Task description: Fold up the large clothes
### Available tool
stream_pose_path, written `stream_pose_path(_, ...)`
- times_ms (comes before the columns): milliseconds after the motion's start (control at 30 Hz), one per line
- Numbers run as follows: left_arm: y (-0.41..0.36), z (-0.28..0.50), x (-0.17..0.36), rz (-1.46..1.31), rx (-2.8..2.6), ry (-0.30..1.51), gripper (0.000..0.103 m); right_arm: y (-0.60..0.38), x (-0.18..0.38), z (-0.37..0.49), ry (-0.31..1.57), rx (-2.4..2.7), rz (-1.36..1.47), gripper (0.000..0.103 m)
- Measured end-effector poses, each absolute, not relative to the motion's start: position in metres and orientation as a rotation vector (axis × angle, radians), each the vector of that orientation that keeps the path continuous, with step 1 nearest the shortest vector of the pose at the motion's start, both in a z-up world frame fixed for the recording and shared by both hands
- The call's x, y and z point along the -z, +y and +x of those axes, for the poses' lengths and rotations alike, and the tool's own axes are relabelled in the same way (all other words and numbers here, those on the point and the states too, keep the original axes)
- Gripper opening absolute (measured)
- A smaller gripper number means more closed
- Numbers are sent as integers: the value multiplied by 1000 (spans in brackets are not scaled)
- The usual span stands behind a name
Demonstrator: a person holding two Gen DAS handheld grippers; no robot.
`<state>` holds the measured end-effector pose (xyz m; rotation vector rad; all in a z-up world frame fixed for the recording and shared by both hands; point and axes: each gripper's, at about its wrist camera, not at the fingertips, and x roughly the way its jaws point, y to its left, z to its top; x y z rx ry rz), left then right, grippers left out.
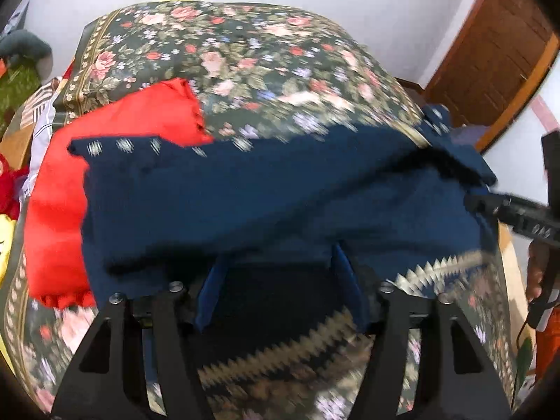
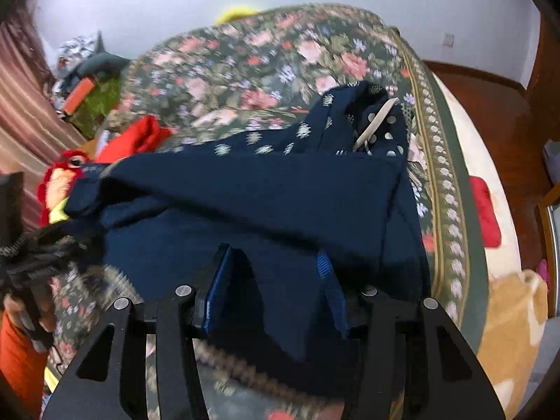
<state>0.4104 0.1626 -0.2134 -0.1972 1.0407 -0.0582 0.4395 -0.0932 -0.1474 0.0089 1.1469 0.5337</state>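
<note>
Left wrist view: the navy garment [image 1: 266, 196] is spread across the frame centre on a floral bedspread [image 1: 259, 59], w/ its near edge draped over the left gripper [image 1: 276, 280]. Jaws are seen apart, blue pads either side of a fold of cloth; whether the cloth is actually pinched can't be told, since fabric hides the tips.

Right wrist view: same story. The right gripper [image 2: 276, 280] is seen at lower centre w/ jaws apart and navy cloth lying over and between them; a firm grip can't be confirmed.

Risks, as judged: if the hem is only resting on the pads, it is likely to slip off one side once lifted, so the fold would go crooked. Both frames are motion-blurred, which suggests fast movement; a snag or an uneven pull btwn the two sides could bunch the cloth. A red garment [image 1: 115, 133] is partly tucked under the navy one at centre left, and could be dragged along or folded in by mistake.

Look of the garment: dark navy, soft and floppy, w/ a row of small white motifs along the far edge and a pale zigzag trim near the hem at lower right. In the right wrist view a polka-dot inner face and a pale cord [image 2: 374, 122] are shown at upper right, where the cloth is rumpled, not flat.
</note>
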Motion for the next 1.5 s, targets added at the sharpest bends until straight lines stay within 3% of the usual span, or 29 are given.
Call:
stream_pose_path(167,209,452,208,-148,-125,1043,64,-92,134,475,1083,-434,-1,46)
stream_pose_path(233,227,461,201,-182,-158,1034,60,-96,126,481,1047,-391,12,46)
stream_pose_path(367,241,460,174,-192,-260,937,57,-97,107,473,973,-356,36,46)
stream_pose_path(533,227,439,154,-173,-212,885,57,-76,98,434,948,-504,-8,46)
stream_pose_path(800,155,413,173,-104,12,954,60,-44,112,384,1002,-684,-23,48)
stream_pose_path(833,145,411,178,-100,43,963,60,-41,117,382,1010,-690,-40,53)
stream_pose_path(867,136,409,183,-101,73,974,60,-39,124,380,1020,-692,-63,66)
stream_pose_path(933,122,404,195,-94,109,994,68,-38,139,380,1038,-668,-120,83)
stream_pose_path(1100,117,376,227,-20,40,976,94,-68,163,375,1053,-601,-116,83)
stream_pose_path(1500,181,337,237,-263,-33,1044,98,-142,167,363,1133,-408,0,83)
